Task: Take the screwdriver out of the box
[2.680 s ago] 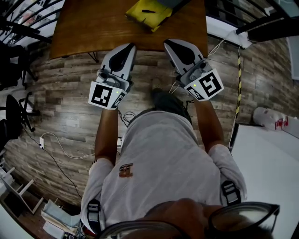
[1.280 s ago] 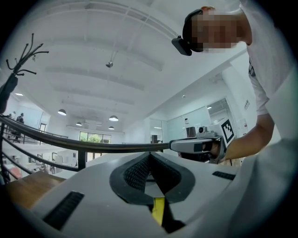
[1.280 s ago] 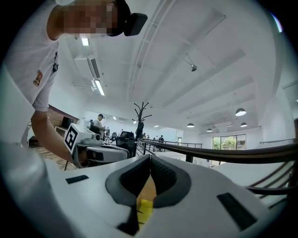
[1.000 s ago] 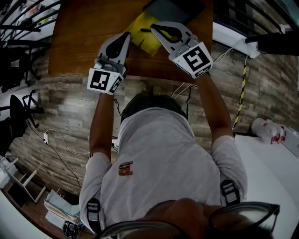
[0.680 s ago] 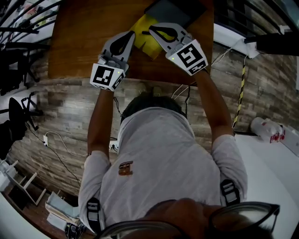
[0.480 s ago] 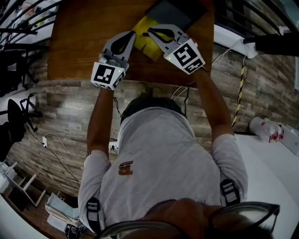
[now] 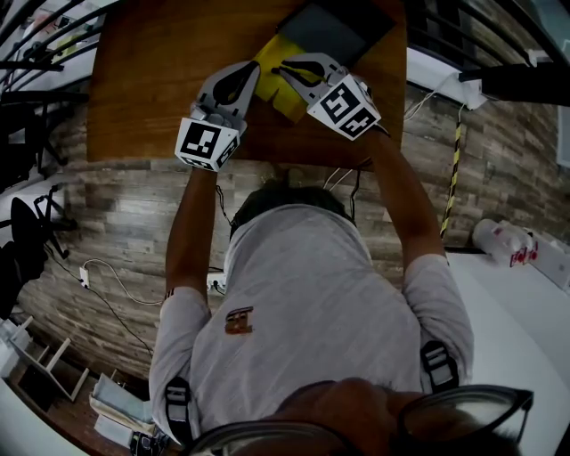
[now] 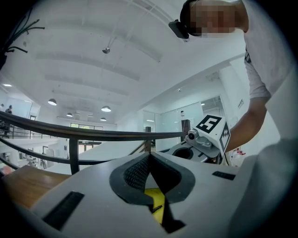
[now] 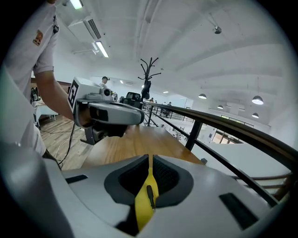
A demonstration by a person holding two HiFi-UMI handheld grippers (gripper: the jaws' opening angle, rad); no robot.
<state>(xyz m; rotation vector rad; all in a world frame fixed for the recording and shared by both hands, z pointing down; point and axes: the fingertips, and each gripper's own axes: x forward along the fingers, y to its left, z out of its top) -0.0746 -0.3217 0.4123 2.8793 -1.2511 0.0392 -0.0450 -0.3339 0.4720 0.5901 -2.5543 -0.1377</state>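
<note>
The screwdriver [image 9: 150, 195], a thin dark thing, lies in the open yellow box [image 7: 270, 73], which sits toward the far side of the wooden tabletop [image 7: 151, 80]. A dark grey panel [image 7: 334, 27] lies just behind the box; whether it is the lid I cannot tell.

The right claw [image 9: 150, 158] hangs right above the box with its nose tipped down at the screwdriver. Its jaws are clenched with nothing between them, so the yellow only shows past them. The left claw [image 8: 149, 157] is level beside the box's near left edge, its jaws also pressed together and empty.

A few seconds ago the person held both claws back over the floor, short of the table. Since then they have reached forward over the tabletop and sunk toward the box, the right one dipping furthest.

I'd say the approach is nearly done but the grab has not started. The right claw will have to spread its jaws before it can close on the shaft, and something that thin lying flat could easily slip or roll away.
</note>
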